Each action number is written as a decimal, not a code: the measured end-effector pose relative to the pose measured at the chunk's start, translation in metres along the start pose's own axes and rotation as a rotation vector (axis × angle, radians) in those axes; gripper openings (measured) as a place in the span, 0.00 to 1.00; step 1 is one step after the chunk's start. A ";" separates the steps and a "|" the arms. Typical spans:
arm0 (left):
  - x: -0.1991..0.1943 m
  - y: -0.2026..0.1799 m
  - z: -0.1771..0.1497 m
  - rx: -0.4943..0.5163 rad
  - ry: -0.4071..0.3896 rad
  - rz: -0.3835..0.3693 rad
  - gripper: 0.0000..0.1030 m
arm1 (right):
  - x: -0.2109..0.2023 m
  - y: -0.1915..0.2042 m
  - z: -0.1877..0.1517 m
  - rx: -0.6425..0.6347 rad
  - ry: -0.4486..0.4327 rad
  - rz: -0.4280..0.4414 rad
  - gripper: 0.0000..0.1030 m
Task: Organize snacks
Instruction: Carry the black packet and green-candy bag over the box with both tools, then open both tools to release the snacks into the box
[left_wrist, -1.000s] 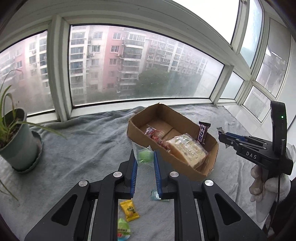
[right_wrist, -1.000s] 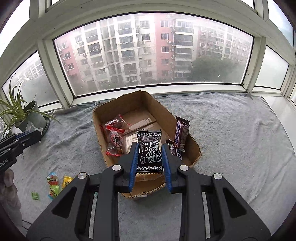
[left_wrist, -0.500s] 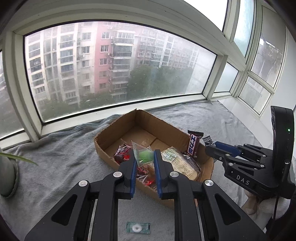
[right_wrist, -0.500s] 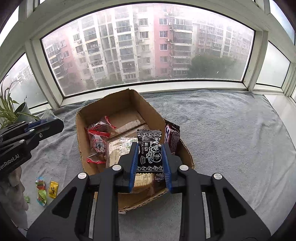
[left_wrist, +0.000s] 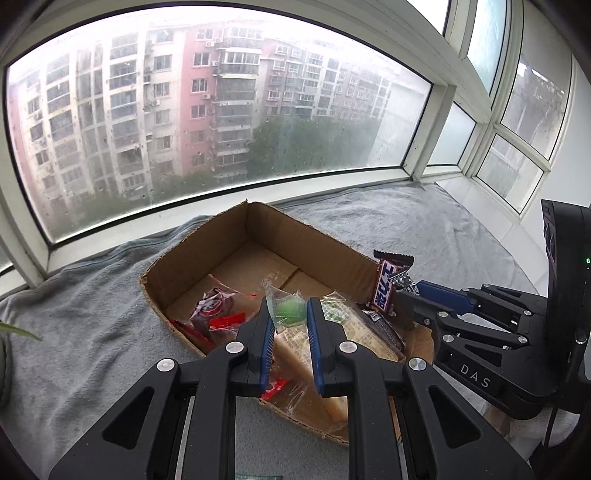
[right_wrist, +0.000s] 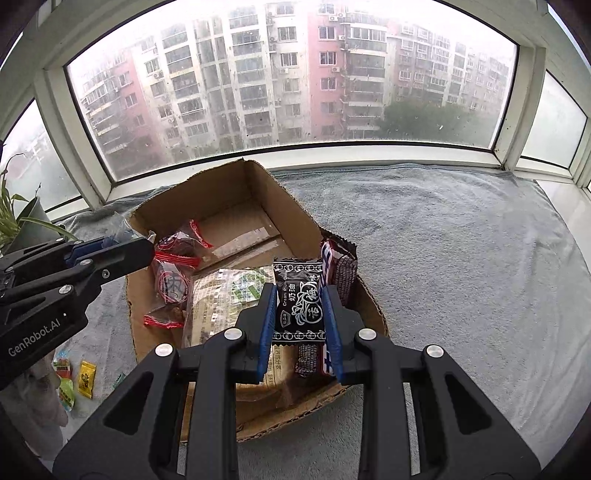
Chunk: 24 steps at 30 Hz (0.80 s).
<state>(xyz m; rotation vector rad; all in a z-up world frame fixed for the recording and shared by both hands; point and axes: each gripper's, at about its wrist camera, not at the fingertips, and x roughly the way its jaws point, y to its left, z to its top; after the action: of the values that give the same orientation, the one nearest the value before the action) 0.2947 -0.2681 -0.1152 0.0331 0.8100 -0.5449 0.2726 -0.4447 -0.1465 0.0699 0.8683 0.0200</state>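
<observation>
A: Left hand-held gripper (left_wrist: 290, 325) is noted clamped on a small clear packet with a green candy (left_wrist: 288, 310); the packet is held above the near end of the cardboard box (left_wrist: 207, 254), directly ahead of the fingers. Right hand-held gripper (right_wrist: 299, 321) is clamped on a black plum candy packet (right_wrist: 300, 299), held over the box's near right corner.

B: Contents beneath?

A: A large clear biscuit pack (right_wrist: 221, 295) lies just below both grippers, red-sealed packets (right_wrist: 173, 284) to the left of it, a chocolate bar (left_wrist: 388, 284) upright against the right wall. More small sweets (right_wrist: 79, 376) are seen on the grey blanket (right_wrist: 461, 258), left of the box, beneath the left gripper's body.

B: Risks?

A: If both packets are released together, collision of the grippers is judged possible, since they are close. A light packet released near the low, torn front wall could slide off the slick biscuit pack and out.
</observation>
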 end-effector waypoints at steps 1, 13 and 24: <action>0.002 0.000 0.000 -0.001 0.003 0.001 0.15 | 0.001 0.000 0.000 -0.002 0.002 0.000 0.26; 0.006 0.006 -0.002 0.001 0.020 0.017 0.41 | -0.002 0.005 0.001 -0.022 -0.016 -0.040 0.69; -0.012 0.007 0.001 -0.006 0.001 0.016 0.50 | -0.018 0.016 0.000 -0.040 -0.023 -0.056 0.82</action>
<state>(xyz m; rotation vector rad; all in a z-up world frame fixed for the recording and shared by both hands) 0.2912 -0.2569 -0.1073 0.0346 0.8120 -0.5277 0.2610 -0.4292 -0.1312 0.0083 0.8467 -0.0154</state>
